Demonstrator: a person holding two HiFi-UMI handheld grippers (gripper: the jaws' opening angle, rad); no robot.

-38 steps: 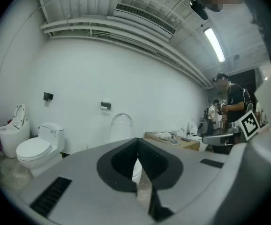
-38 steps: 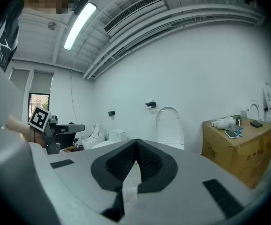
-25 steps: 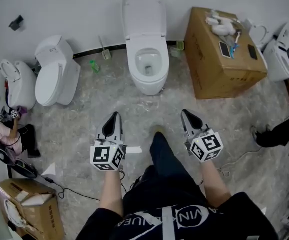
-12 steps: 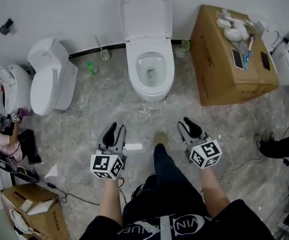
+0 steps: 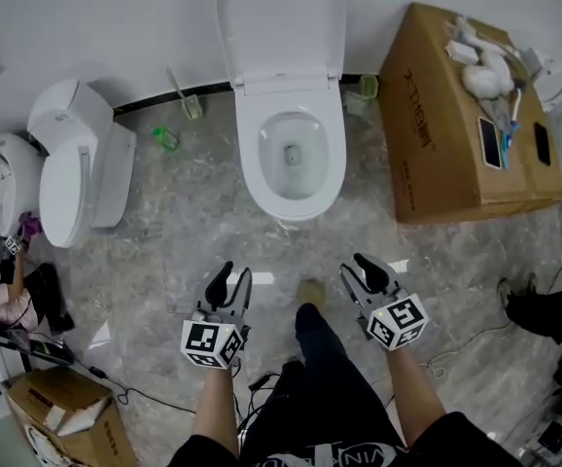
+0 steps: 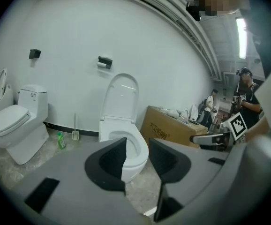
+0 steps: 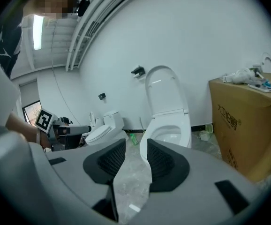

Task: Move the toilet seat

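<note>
A white toilet (image 5: 290,163) stands against the far wall, straight ahead of me. Its seat and lid (image 5: 281,22) are raised upright against the wall, leaving the bowl open. The same toilet (image 6: 121,130) shows in the left gripper view, and as toilet (image 7: 169,121) in the right gripper view. My left gripper (image 5: 228,283) hovers over the floor short of the bowl, jaws opening with nothing between them. My right gripper (image 5: 365,269) hangs beside it to the right, jaws also opening and empty. Both are well clear of the toilet.
A large cardboard box (image 5: 456,125) with small items on top stands right of the toilet. A second white toilet (image 5: 72,168) with its lid down is at the left, a green bottle (image 5: 164,139) and a brush (image 5: 186,97) between them. Another box (image 5: 52,421) and cables lie lower left.
I have stepped closer to the toilet, which now looks larger and nearer. Both grippers went from shut to open, jaws parting.
</note>
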